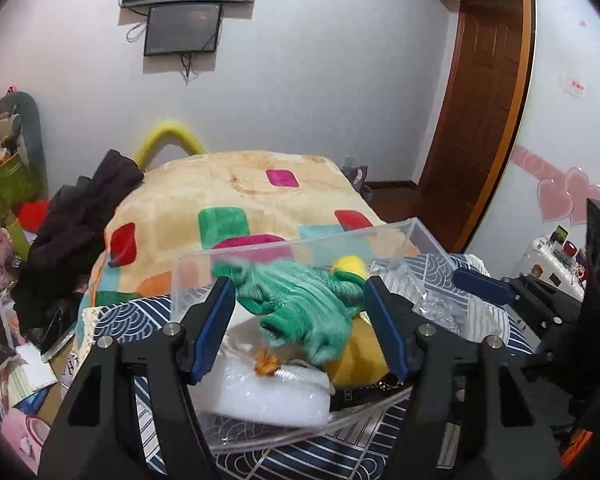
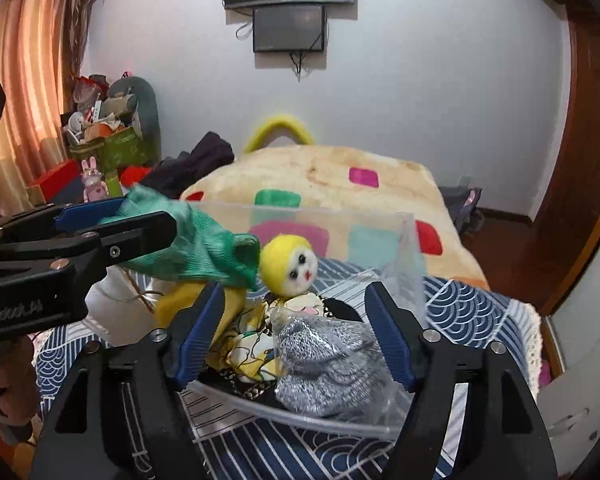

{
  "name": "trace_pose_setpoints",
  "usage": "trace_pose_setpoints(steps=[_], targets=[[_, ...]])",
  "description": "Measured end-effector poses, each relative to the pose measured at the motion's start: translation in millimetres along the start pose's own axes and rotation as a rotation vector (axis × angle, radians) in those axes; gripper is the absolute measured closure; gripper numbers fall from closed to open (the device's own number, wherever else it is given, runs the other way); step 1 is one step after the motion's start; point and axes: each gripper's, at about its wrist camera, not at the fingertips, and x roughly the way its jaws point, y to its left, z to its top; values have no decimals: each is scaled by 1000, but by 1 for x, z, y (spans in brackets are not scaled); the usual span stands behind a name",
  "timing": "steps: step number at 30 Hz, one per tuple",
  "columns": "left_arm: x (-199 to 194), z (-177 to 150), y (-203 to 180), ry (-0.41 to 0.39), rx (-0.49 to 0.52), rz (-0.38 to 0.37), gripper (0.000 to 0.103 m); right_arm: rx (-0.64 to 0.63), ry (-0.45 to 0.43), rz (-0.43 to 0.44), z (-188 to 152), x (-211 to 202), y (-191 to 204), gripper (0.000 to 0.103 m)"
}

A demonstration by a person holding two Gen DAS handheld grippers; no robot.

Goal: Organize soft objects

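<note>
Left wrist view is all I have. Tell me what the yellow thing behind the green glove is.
Observer: A yellow-hooded doll, its white face turned toward the right camera, lying in the clear box.
Operator: Report the right gripper.
Observer: The right gripper is open and empty, poised at the box's near edge.
Operator: Say what lies below it.
Observer: A silver knit bundle in a clear bag, beside the doll.

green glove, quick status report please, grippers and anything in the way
Left gripper shut on green glove, glove over the clear box. Right gripper open, empty, at box front. Yellow doll and silver scrubber bag already inside, below.
</note>
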Motion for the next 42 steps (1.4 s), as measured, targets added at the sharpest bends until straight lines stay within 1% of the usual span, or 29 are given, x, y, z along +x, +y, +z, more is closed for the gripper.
trace_pose_setpoints(steps=[4,6,8,12,14,17,19,22,23,26,28,35,42], targets=[[-25,-1,-2,-47,11,6,31,-5,-49,-8,3,-22,1,31],[-43,-3,-5,-83,24,15,30,-6,-73,-4,5,-33,2,27],[-58,-5,-8,-118,35,24,24,-8,-102,-9,5,-46,4,22],[-96,-11,-17,-207,63,73,14,-12,-163,-22,5,-67,6,22],[-112,-15,-24,-242,79,84,6,-10,-194,-15,4,-82,7,20],[-134,-21,-32,-283,96,83,2,5,-241,-9,3,-99,7,19],[-145,-25,-36,-294,99,69,1,11,-266,-4,3,-108,7,17],[-159,-31,-39,-310,94,65,0,9,-307,-5,2,-122,10,3],[-164,-32,-39,-314,91,61,0,9,-324,-9,1,-127,12,1],[-172,-36,-40,-320,77,53,0,2,-369,-31,-5,-141,17,0],[-175,-36,-39,-322,66,49,0,-5,-383,-37,-7,-145,21,0],[-186,-44,-30,-325,31,45,0,0,-394,-54,-17,-154,26,0],[-186,-48,-28,-323,28,49,0,7,-404,-63,-19,-159,25,0]])
